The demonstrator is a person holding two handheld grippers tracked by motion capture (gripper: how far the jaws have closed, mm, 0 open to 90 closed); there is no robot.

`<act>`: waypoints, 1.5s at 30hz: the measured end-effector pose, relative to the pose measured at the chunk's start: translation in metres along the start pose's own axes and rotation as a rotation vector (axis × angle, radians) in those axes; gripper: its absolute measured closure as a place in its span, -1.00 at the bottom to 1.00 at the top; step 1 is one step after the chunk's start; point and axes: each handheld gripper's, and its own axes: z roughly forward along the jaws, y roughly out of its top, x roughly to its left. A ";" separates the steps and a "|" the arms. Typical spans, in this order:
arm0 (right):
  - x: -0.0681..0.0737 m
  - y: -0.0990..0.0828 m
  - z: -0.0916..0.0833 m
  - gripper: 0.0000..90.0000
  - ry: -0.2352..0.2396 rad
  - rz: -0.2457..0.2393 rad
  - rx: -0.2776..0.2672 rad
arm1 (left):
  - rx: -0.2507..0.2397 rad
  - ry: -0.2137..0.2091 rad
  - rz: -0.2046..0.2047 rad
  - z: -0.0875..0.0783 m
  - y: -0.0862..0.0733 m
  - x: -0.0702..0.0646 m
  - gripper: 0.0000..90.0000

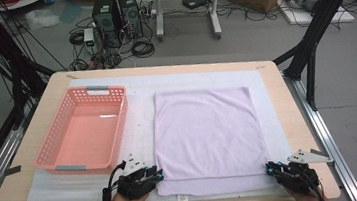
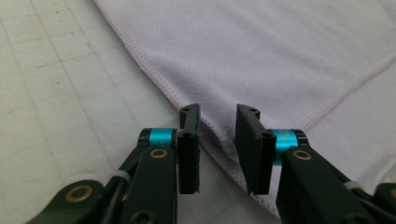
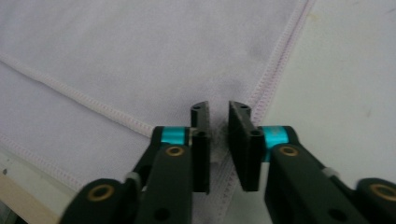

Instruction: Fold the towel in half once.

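From my seat the towel (image 1: 205, 133) reads as soft matt cloth, pale lilac, with a fine short nap and a stitched hem along its edges. Under it lies a white mat (image 1: 139, 129), dull and faintly gridded (it looks like thin foam, though I can't be sure). The table (image 1: 289, 119) rim looks like smooth light wood. The basket (image 1: 83, 130) is pink plastic with a slight gloss and perforated walls. On the left gripper (image 2: 217, 133) and right gripper (image 3: 219, 126) I see matt black jaws, shiny turquoise metal collars and brass-coloured rivets.
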 end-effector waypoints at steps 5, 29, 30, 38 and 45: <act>0.004 0.002 -0.001 0.91 -0.020 -0.030 -0.008 | -0.026 -0.009 0.036 -0.003 0.002 -0.004 0.84; -0.002 0.000 -0.013 0.91 0.023 0.026 -0.067 | -0.115 -0.042 0.014 -0.018 0.007 -0.006 0.94; -0.002 0.000 -0.014 0.91 0.025 0.029 -0.070 | -0.119 -0.049 0.010 -0.020 0.007 -0.006 0.95; -0.005 -0.005 -0.025 0.92 0.058 0.073 -0.099 | -0.147 -0.114 -0.048 -0.032 0.001 -0.011 0.95; -0.005 -0.017 -0.038 0.93 0.084 0.100 -0.104 | -0.125 -0.130 -0.034 -0.040 -0.015 -0.024 0.96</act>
